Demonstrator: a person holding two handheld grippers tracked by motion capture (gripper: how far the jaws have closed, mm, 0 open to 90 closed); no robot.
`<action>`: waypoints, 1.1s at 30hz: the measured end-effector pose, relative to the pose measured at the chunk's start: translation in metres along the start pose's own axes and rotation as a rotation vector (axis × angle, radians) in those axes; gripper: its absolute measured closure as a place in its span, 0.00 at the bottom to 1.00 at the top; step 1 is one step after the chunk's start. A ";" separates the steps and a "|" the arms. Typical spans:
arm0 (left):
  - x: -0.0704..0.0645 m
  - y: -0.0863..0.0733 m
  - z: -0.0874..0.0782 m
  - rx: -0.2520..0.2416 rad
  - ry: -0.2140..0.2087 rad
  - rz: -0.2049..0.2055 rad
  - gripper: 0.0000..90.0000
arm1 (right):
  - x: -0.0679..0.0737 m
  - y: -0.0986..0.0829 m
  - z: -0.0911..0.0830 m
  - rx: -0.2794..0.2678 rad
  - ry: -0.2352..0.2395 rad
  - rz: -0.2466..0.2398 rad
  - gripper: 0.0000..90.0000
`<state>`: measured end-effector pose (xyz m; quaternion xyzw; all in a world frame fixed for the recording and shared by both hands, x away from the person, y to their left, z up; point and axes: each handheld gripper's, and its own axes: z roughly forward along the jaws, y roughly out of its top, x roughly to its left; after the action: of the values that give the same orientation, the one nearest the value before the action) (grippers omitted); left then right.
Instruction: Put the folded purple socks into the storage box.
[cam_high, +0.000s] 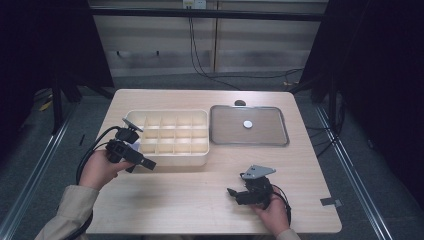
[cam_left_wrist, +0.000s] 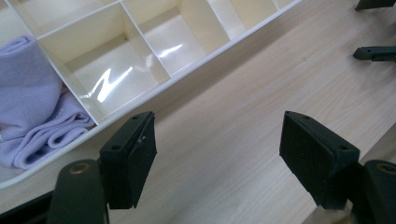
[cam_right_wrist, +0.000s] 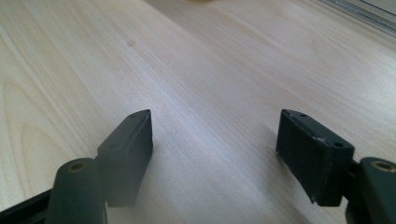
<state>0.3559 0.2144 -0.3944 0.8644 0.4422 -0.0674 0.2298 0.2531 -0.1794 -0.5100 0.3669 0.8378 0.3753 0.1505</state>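
While both hand-held grippers hover over the bench (cam_high: 200, 200) with nothing in them, the work looks to be at a pause between moves rather than in the middle of one. The left hand-held gripper (cam_left_wrist: 218, 149) sits just outside the near left corner of the cream divided box (cam_high: 172, 156), its jaws spread wide over bare wood. In the left gripper view, a lilac cloth (cam_left_wrist: 32, 107) lies folded inside a compartment at that corner, slumped against the divider and the near wall; the neighbouring compartments that show are bare. As a judgement, the cloth looks already placed, and the left hand-held gripper looks to have let go of it.

The right hand-held gripper (cam_high: 239, 195) rests low near the front edge of the bench, well apart from the box, with its jaws released and only wood grain between them in the right gripper view.

Beyond the box, touching or just beside its right wall, a metal tray (cam_high: 280, 141) holds 1 small white disc (cam_high: 247, 124) near its middle. If the job is sorting things into the box, that disc seems to be what is left, and neither hand-held gripper is near it. A small dark thing sits at the tray's far rim; I cannot tell what it is.
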 end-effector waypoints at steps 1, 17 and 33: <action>0.000 -0.001 0.001 0.001 -0.006 0.001 0.30 | 0.000 0.000 0.000 0.000 0.000 0.000 0.30; 0.000 -0.014 0.013 -0.011 -0.048 -0.004 0.30 | 0.000 0.000 0.000 0.000 0.000 -0.001 0.30; -0.003 -0.027 0.027 -0.008 -0.043 0.007 0.29 | 0.000 0.000 0.000 0.000 0.001 0.000 0.30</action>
<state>0.3348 0.2130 -0.4262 0.8634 0.4344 -0.0834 0.2427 0.2531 -0.1794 -0.5100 0.3666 0.8379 0.3755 0.1504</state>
